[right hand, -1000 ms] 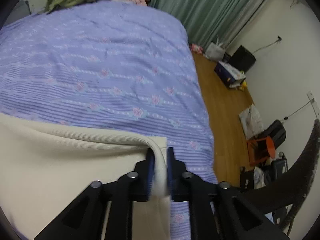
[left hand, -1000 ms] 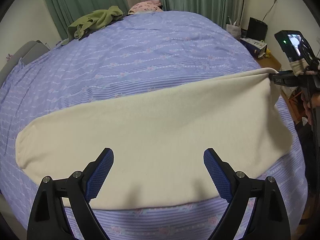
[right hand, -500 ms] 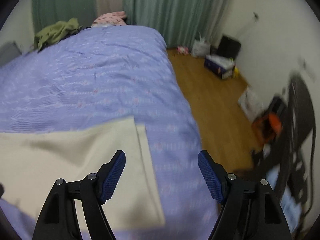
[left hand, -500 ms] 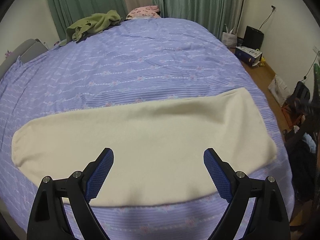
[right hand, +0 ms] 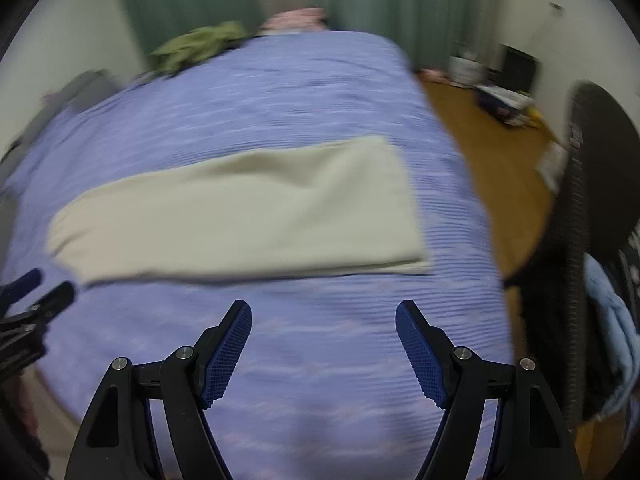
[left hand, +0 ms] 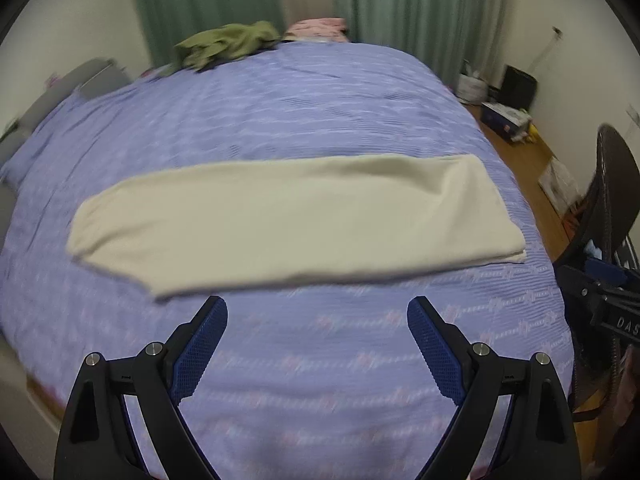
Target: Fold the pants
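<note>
Both grippers are pointing steeply down over the near edge of the bed (left hand: 320, 120): the left gripper (left hand: 318, 344) is standing wide open and empty, and the right gripper (right hand: 324, 348), jaws just opened, is also holding nothing. The cream pants (left hand: 288, 216) are lying folded lengthwise across the purple bedspread, green curtains (left hand: 420, 4) hanging behind. Compared with a second earlier, the right gripper is no longer pinching the pants' corner.

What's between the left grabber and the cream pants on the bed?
Only bare purple bedspread lies between the left gripper and the pants, seen in the left wrist view.
</note>
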### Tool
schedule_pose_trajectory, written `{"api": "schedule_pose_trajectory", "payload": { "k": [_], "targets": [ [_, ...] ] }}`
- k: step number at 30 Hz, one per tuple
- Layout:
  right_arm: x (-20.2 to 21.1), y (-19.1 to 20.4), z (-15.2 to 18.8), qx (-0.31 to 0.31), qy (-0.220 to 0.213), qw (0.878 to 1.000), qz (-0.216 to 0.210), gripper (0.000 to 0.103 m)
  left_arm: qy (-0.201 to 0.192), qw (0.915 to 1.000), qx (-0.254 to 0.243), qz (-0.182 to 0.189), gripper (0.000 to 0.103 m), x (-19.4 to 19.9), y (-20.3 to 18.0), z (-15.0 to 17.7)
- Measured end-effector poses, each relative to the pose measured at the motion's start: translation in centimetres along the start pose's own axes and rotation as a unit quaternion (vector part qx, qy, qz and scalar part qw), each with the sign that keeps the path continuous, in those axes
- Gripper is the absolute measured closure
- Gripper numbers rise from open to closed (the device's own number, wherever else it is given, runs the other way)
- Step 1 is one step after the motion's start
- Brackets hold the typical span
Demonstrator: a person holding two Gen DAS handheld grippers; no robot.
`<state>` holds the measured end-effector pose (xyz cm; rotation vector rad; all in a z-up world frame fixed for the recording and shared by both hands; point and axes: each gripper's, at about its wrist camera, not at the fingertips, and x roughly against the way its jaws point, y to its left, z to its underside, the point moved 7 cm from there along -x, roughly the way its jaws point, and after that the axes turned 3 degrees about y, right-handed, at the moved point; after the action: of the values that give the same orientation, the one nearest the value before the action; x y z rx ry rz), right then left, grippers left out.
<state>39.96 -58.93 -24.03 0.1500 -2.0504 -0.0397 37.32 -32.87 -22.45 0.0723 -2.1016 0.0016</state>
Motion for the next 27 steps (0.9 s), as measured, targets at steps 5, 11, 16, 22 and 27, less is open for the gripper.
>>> {"api": "schedule_pose_trajectory", "payload": {
  "k": [5, 11, 16, 22, 27],
  "targets": [
    [2.6, 8.3, 0.2, 0.066, -0.012, 0.995, -0.070, 0.028, -0.012, 0.9975, 0.061, -0.034, 0.011, 4.1, 7.6, 3.0],
    [4.0, 19.3, 1.2, 0.125, -0.027, 0.985, -0.120, 0.028, -0.032, 0.9894, 0.121, -0.072, 0.011, 6.5, 18.7, 5.6],
    [3.5, 27.3, 3.0, 0.123, -0.019, 0.984, -0.131, 0.028, -0.028, 0.9864, 0.138, -0.085, 0.011, 6.6, 27.9, 6.9],
    [0.4, 35.8, 4.8, 0.128, 0.008, 0.983, -0.127, 0.030, -0.018, 0.9874, 0.144, -0.064, 0.011, 4.1, 37.1, 7.1],
    [-3.3, 40.7, 5.3, 0.124, 0.027, 0.986, -0.107, 0.035, -0.014, 0.9907, 0.124, -0.055, 0.011, 0.5, 42.9, 6.0]
  ]
}}
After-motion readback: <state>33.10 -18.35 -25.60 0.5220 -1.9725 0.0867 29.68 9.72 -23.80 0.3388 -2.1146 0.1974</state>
